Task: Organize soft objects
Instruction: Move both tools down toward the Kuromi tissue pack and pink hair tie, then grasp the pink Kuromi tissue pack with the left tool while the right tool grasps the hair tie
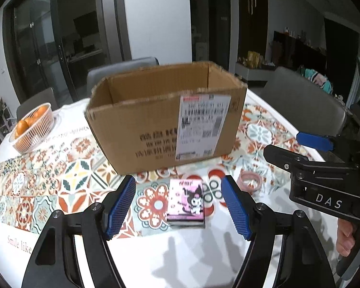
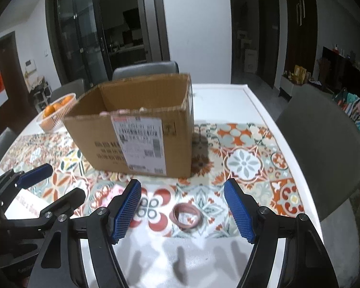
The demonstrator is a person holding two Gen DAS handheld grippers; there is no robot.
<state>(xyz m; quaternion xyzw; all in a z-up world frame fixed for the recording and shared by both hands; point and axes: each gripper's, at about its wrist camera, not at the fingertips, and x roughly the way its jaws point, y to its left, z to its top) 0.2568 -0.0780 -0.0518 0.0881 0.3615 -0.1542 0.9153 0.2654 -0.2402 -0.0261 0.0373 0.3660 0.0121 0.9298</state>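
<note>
We hold the left hand-held gripper [image 1: 178,206] spread above the pink packet [image 1: 186,202], the right hand-held gripper [image 2: 182,210] spread above the pink ring [image 2: 186,216], the cardboard box [image 1: 165,117] at twelve o'clock on the counter [image 1: 204,252].

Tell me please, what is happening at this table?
A person holds a claw in each hand above a patterned tablecloth, in front of an open cardboard box. The left claw is open and aimed at a small pink pack with a cartoon character. The right claw is open over a pinkish ring of bands. Neither item is gripped yet.
</note>
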